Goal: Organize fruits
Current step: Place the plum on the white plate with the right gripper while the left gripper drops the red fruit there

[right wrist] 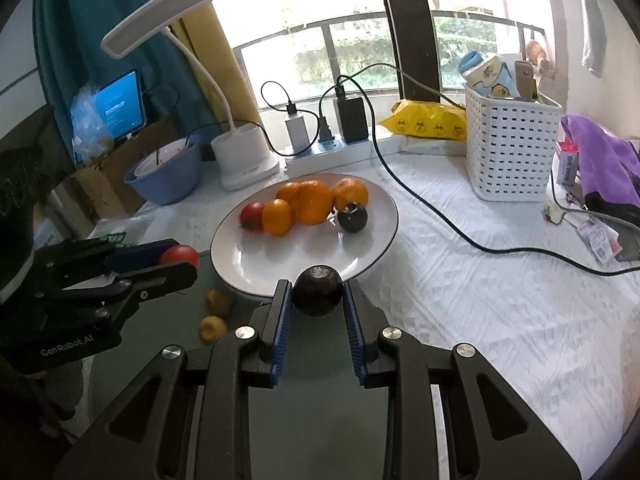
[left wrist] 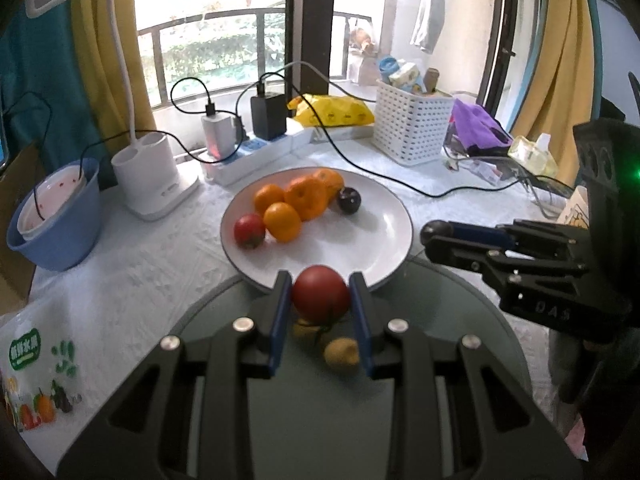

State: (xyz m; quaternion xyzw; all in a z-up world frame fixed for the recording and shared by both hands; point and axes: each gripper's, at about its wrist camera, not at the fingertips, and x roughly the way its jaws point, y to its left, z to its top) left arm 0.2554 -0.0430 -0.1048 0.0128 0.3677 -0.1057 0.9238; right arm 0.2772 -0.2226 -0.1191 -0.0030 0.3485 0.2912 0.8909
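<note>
My left gripper (left wrist: pixel 320 300) is shut on a red tomato (left wrist: pixel 320 294) and holds it above the grey round tray (left wrist: pixel 440 360), just short of the white plate (left wrist: pixel 384 236). My right gripper (right wrist: pixel 317 294) is shut on a dark round fruit (right wrist: pixel 317 290) at the plate's (right wrist: pixel 280 268) near rim. The plate holds several oranges (left wrist: pixel 306 198), a red tomato (left wrist: pixel 249 231) and a dark fruit (left wrist: pixel 349 200). Two small yellow-brown fruits (left wrist: pixel 341 355) lie on the tray below my left gripper. The left gripper also shows in the right wrist view (right wrist: pixel 176 264), and the right gripper in the left wrist view (left wrist: pixel 436 236).
A blue bowl (left wrist: pixel 60 232) and a white lamp base (left wrist: pixel 154 184) stand left of the plate. A power strip with chargers (left wrist: pixel 256 148) and a black cable (right wrist: pixel 440 216) lie behind it. A white basket (left wrist: pixel 412 124) and purple cloth (right wrist: pixel 600 160) are at the right.
</note>
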